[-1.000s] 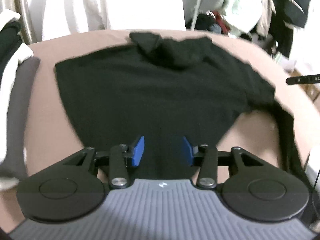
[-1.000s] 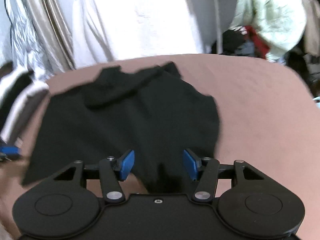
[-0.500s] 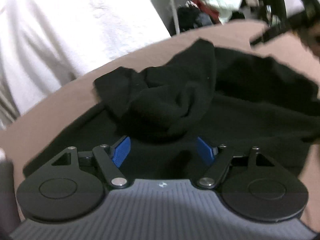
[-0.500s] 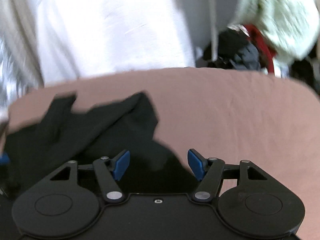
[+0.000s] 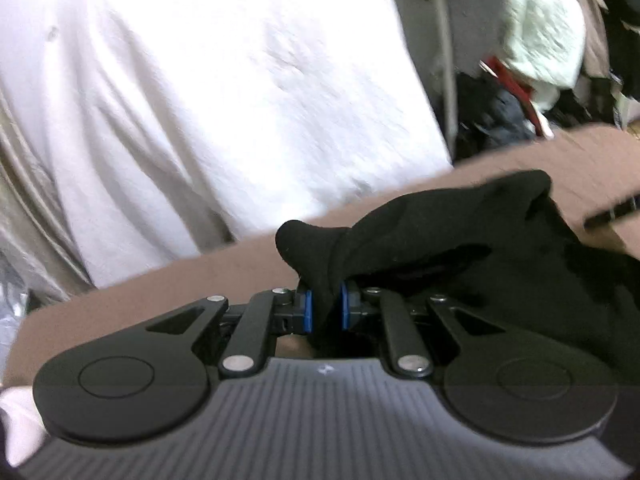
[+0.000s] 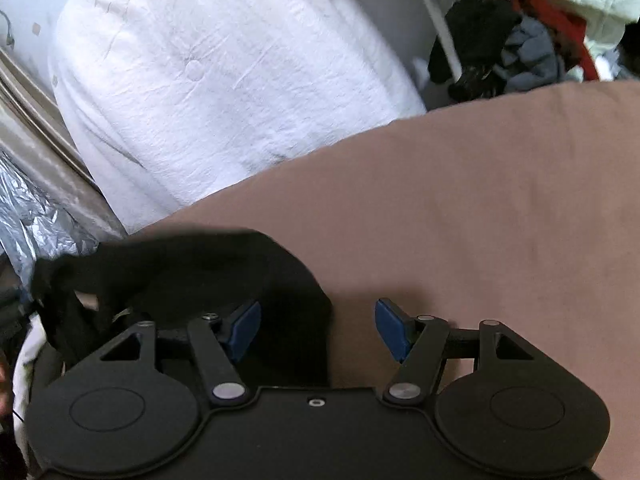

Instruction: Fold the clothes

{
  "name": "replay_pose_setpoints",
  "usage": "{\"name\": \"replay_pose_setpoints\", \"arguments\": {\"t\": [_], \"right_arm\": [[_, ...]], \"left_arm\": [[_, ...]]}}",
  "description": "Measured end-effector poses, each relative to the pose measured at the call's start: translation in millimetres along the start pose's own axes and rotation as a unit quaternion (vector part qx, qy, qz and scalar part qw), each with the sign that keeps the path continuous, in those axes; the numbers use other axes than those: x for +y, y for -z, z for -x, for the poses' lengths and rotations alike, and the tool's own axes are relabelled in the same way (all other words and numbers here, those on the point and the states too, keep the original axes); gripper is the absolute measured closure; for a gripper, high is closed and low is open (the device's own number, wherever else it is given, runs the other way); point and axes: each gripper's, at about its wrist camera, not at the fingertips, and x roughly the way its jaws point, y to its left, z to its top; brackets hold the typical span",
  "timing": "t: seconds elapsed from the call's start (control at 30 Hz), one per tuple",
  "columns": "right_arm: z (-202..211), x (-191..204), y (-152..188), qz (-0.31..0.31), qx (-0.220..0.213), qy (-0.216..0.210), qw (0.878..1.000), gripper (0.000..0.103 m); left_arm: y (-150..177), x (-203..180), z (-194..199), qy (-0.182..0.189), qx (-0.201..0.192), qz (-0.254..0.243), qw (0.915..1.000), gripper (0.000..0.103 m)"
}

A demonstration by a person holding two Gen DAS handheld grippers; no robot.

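A black garment (image 5: pixel 460 248) lies on the brown table cover (image 5: pixel 168 280). My left gripper (image 5: pixel 326 310) is shut on a bunched fold of its upper edge, and cloth bulges up past the blue pads (image 5: pixel 307 312). In the right wrist view the same black garment (image 6: pixel 208 276) spreads to the left and under the left finger. My right gripper (image 6: pixel 318 328) stands open at the garment's right edge, its right fingertip over bare brown cover (image 6: pixel 480 220). Nothing is clamped between its pads.
A large white bundle (image 5: pixel 200 80) rises behind the table's far edge, also seen as the white bundle (image 6: pixel 220 80). Piled clothes (image 6: pixel 520 32) and a white pole (image 6: pixel 436 8) stand at the back right. Crinkled silver plastic (image 6: pixel 28 216) sits at the left.
My left gripper moved forward to the garment's far edge and shut on a fold of it. My right gripper shifted toward the garment's right edge and stayed open.
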Motion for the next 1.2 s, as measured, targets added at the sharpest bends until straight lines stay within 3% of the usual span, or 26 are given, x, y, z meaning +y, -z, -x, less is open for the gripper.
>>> {"name": "replay_pose_setpoints", "arguments": {"t": [0.2, 0.27, 0.33, 0.4, 0.47, 0.57, 0.6, 0.63, 0.67, 0.73, 0.87, 0.9, 0.97, 1.03, 1.1, 1.17, 1.2], "right_arm": [[-42.5, 11.1, 8.3, -0.045, 0.03, -0.041, 0.998, 0.032], [-46.9, 22.8, 10.6, -0.033, 0.047, -0.071, 0.996, 0.039], [-50.4, 34.6, 11.9, -0.006, 0.068, -0.075, 0.995, 0.095], [-43.3, 48.6, 12.7, 0.044, 0.053, -0.04, 0.997, 0.095], [-24.4, 56.6, 7.4, 0.095, -0.008, 0.001, 0.995, 0.096], [9.2, 46.9, -9.6, 0.067, -0.099, 0.028, 0.992, 0.096], [17.2, 47.0, -13.2, 0.069, -0.115, 0.032, 0.99, 0.097], [21.5, 49.9, -16.2, 0.082, -0.123, 0.041, 0.988, 0.097], [24.7, 52.7, -19.1, 0.093, -0.128, 0.05, 0.986, 0.097], [13.2, 54.8, -21.5, 0.108, -0.107, 0.087, 0.985, 0.098], [-15.0, 50.8, -10.4, 0.118, -0.066, 0.178, 0.975, 0.091], [-20.7, 49.5, -6.9, 0.119, -0.057, 0.196, 0.972, 0.083], [-22.5, 47.2, -0.8, 0.124, -0.052, 0.2, 0.971, 0.082], [-17.4, 39.3, 3.4, 0.125, -0.048, 0.2, 0.971, 0.066], [-8.2, 33.1, -2.9, 0.108, -0.052, 0.19, 0.974, 0.058], [2.8, 21.8, -11.7, 0.07, -0.062, 0.156, 0.983, 0.057], [5.3, 15.3, -15.0, 0.047, -0.065, 0.137, 0.987, 0.056]], "left_arm": [[-9.7, 27.1, 10.1, -0.021, -0.028, 0.018, 0.9992, 0.091], [-10.9, 31.8, 14.5, -0.028, -0.038, 0.019, 0.9987, 0.091], [-11.9, 30.3, 18.6, -0.035, -0.046, 0.019, 0.9982, 0.091], [-14.0, 29.5, 22.1, -0.043, -0.054, 0.021, 0.9974, 0.091], [-21.1, 31.2, 23.7, -0.06, -0.068, 0.03, 0.9954, 0.09], [-35.6, 34.9, 18.6, -0.083, -0.095, 0.052, 0.9906, 0.082], [-41.0, 34.9, 12.0, -0.101, -0.094, 0.054, 0.989, 0.071], [-46.6, 34.8, 3.4, -0.124, -0.089, 0.052, 0.9869, 0.051], [-49.8, 36.7, -6.4, -0.137, -0.082, 0.051, 0.9857, 0.044], [-50.7, 44.7, -26.9, -0.143, -0.061, 0.053, 0.9865, 0.043], [-26.6, 71.1, -54.4, -0.122, 0.002, 0.076, 0.9896, 0.041], [-16.5, 78.8, -57.2, -0.117, 0.01, 0.082, 0.9897, 0.037], [3.1, 93.0, -59.7, -0.087, 0.012, 0.091, 0.992, 0.032], [24.4, 107.9, -64.8, -0.048, 0.014, 0.101, 0.9936, 0.029], [41.3, 118.9, -75.8, -0.009, 0.03, 0.125, 0.9916, 0.029], [53.0, 125.0, -87.3, 0.028, 0.046, 0.167, 0.9845, 0.029], [57.0, 128.5, -95.9, 0.047, 0.059, 0.209, 0.975, 0.029]]}}
